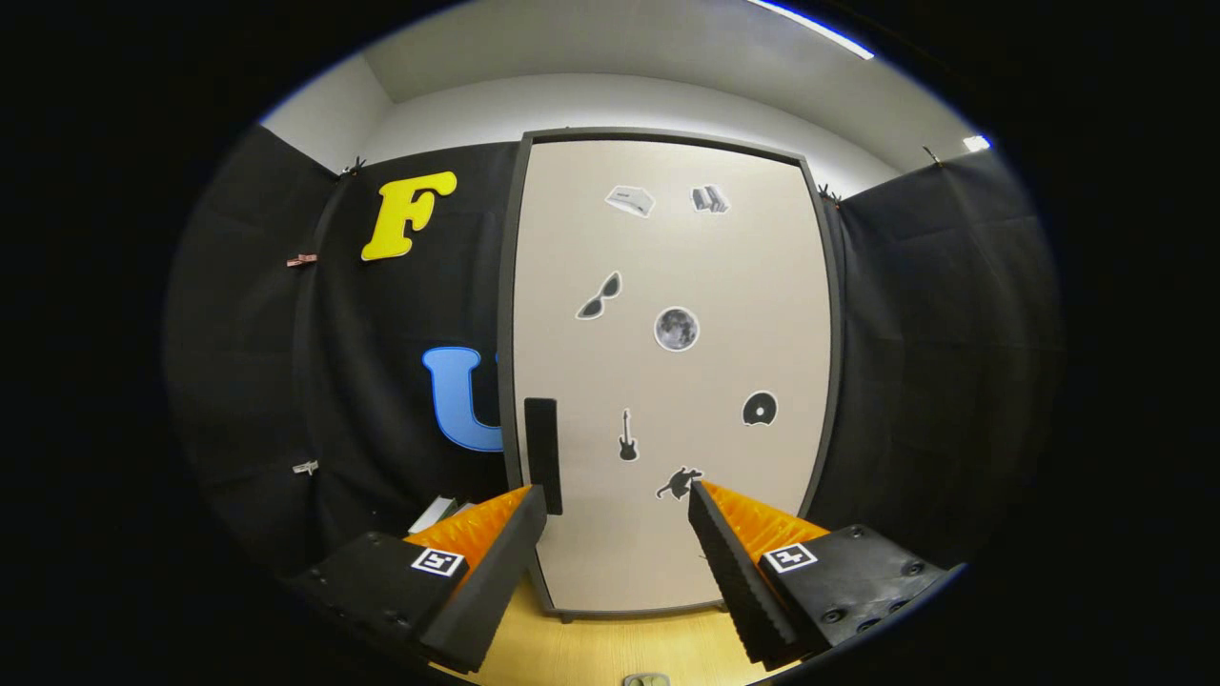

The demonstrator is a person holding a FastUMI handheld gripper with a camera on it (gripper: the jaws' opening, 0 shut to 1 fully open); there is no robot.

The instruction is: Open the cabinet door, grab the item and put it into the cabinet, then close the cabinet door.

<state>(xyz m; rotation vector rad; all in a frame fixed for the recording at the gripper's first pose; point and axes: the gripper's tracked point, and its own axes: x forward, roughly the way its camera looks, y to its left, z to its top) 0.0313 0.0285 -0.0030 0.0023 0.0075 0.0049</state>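
Gripper view faces a tall pale cabinet door (667,372) in a dark frame, standing on a wooden tabletop (610,653) against the black cloth of the booth. The door is closed: it sits flush in its frame on all sides, with small stickers scattered over its face. A black upright handle (542,455) is fixed near the door's left edge, low down.

The gripper (618,505) has its fingers spread wide, with nothing between them but the lower part of the door seen beyond. The left finger (496,562) has its tip just below and beside the handle, though whether it touches the handle cannot be told from this angle. The right finger (729,562) points at the door's lower middle, apart from any handle.

As for the item to be stored, a pale flat object (437,513) peeks out behind the left finger, near the cabinet's left foot; it may be the item, but too little of it shows to be sure. A small greyish thing (646,679) also lies on the tabletop close under the gripper.

By my judgement the task is at its very start: the door is not yet opened, nothing is grasped, and the placing and closing are all left to do.
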